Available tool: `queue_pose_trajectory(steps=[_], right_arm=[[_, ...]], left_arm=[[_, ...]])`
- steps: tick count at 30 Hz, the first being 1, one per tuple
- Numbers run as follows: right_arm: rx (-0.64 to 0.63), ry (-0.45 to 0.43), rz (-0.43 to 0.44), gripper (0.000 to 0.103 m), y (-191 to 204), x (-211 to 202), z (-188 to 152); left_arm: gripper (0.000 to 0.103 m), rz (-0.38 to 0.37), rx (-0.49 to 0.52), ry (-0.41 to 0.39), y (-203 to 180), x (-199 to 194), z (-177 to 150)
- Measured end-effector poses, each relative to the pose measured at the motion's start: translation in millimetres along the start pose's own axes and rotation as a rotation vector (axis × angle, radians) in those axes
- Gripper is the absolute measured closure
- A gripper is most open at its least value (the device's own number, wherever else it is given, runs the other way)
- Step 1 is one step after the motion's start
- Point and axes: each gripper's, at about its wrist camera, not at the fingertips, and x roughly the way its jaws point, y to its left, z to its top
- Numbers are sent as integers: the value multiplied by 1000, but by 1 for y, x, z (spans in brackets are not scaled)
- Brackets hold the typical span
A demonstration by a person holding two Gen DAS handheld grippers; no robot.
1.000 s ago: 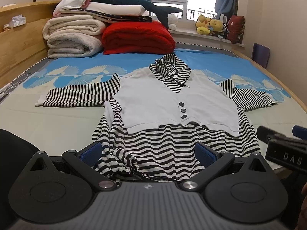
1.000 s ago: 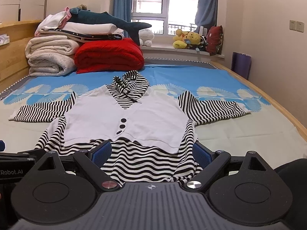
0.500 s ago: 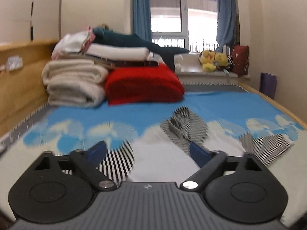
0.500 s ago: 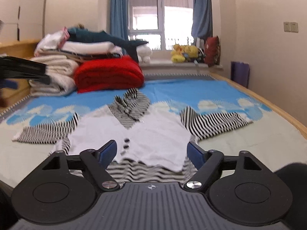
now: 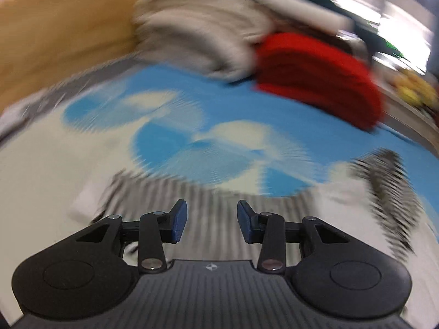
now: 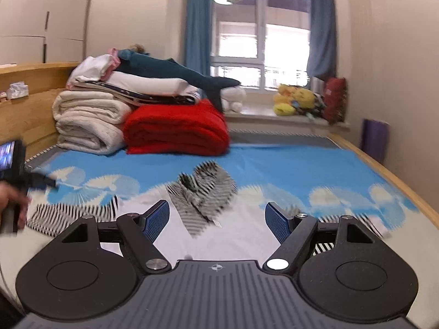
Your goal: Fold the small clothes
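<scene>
Left wrist view, heavy blur: left gripper (image 5: 211, 220) over the striped sleeve (image 5: 197, 200) near the bed's (image 5: 41, 170) left edge, jaws closing, nothing pinched. Right wrist view: right gripper (image 6: 216, 222) wide apart, empty, above the striped top (image 6: 204, 192) lying mid-bed.

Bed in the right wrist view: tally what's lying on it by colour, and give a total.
Striped black-and-white garment: 1
Red folded blanket: 1
Cream folded blankets: 2
White folded bedding: 1
Dark teal plush shark: 1
Total: 6
</scene>
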Motion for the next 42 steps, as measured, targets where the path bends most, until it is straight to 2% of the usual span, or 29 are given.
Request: queue_pose_trajectory(steps=[2, 4, 6, 8, 10, 13, 15, 16, 17, 19, 21, 24, 26, 30, 31, 33, 34, 36, 37, 38, 40, 42], right_arm=[[7, 7, 34, 25, 0, 37, 19], [28, 20, 67, 24, -3, 70, 34], [22, 31, 96, 24, -5, 104, 43], [-18, 38, 91, 24, -5, 133, 40], [-50, 48, 68, 24, -7, 156, 26], [-45, 159, 15, 24, -11, 189, 11], [-16, 183, 23, 24, -18, 202, 9], [7, 188, 21, 24, -22, 206, 9], [32, 188, 16, 24, -26, 207, 9], [74, 192, -11, 24, -37, 212, 8], [104, 212, -48, 25, -49, 218, 5], [159, 227, -63, 43, -69, 224, 4], [186, 218, -70, 54, -78, 225, 6], [235, 219, -95, 57, -95, 226, 1], [249, 231, -100, 57, -97, 226, -1], [273, 252, -98, 57, -100, 229, -4], [280, 257, -98, 56, -102, 230, -5], [293, 271, -99, 56, -103, 234, -7], [302, 281, -99, 54, -104, 236, -8], [318, 289, -98, 53, -105, 239, -9], [367, 312, -93, 53, -109, 245, -14], [431, 348, -85, 52, -112, 253, -21]], left_arm=[[57, 93, -112, 64, 40, 22, 4], [56, 137, -276, 130, 77, 46, 7], [53, 176, -363, 125, 107, 46, 14], [53, 220, -398, 113, 123, 46, 17], [53, 218, -425, 122, 134, 53, 16], [54, 211, -485, 180, 143, 68, 6], [66, 239, -471, 178, 138, 79, 4], [89, 260, -432, 175, 133, 79, 5], [103, 275, -392, 179, 126, 79, 7], [103, 299, -359, 136, 112, 72, 11], [103, 296, -283, 66, 86, 62, 19], [103, 198, -147, -49, 26, 32, 30], [103, 75, -47, -108, -25, 6, 30], [103, -202, 95, -131, -123, -41, 6], [103, -267, 126, -118, -146, -50, -4], [103, -447, 197, -48, -196, -68, -32], [102, -531, 228, 0, -216, -74, -45], [94, -712, 312, 160, -253, -81, -75], [88, -761, 339, 204, -264, -84, -85], [81, -763, 347, 199, -267, -86, -88], [66, -716, 315, 169, -261, -84, -85], [65, -626, 246, 151, -248, -73, -76]])
